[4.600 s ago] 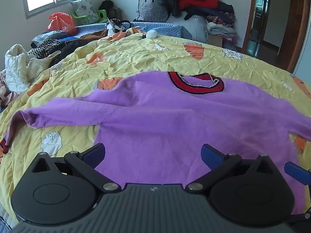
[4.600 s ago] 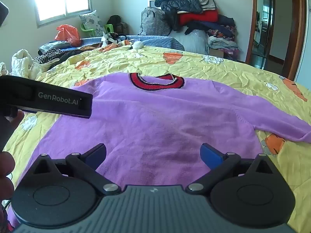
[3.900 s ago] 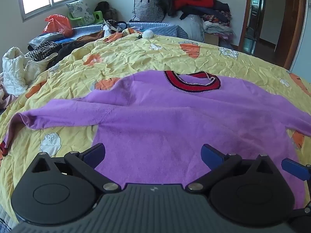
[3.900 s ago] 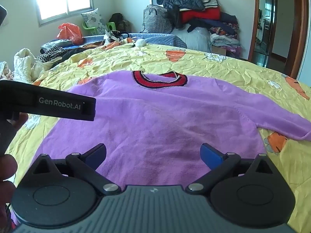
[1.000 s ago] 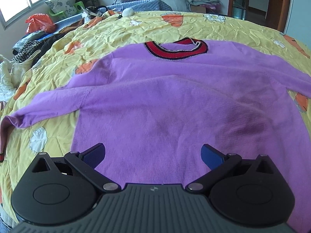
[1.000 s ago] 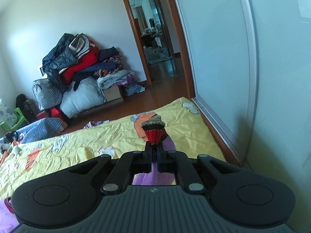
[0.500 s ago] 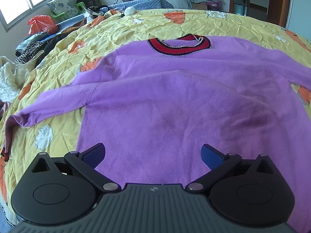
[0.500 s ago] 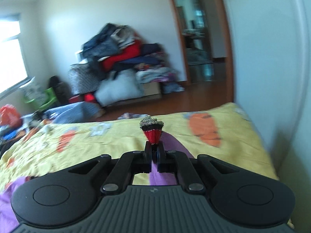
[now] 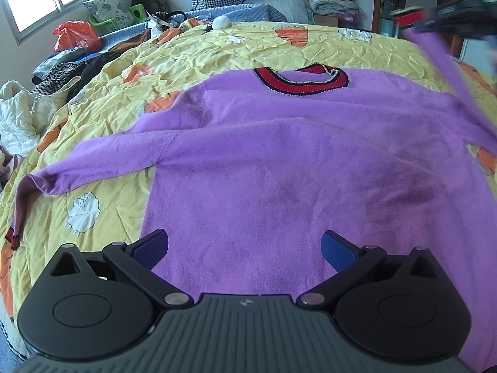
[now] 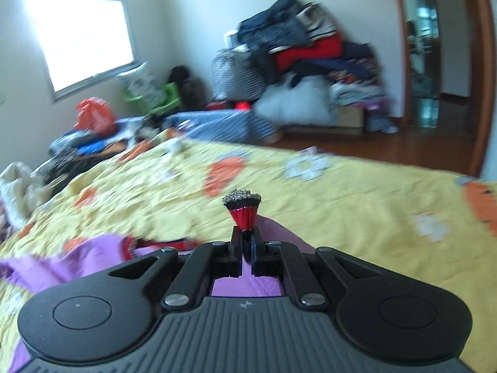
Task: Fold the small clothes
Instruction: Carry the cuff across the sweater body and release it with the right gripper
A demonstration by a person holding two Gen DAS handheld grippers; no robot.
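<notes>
Right wrist: right gripper (image 10: 245,242) pinching sleeve cuff (image 10: 241,209).

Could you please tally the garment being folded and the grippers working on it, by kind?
Purple sweaters: 1, spread on the yellow quilt
Grippers: 2, the left gripper open above the hem, the right gripper shut on the red sleeve cuff
Total: 3
</notes>
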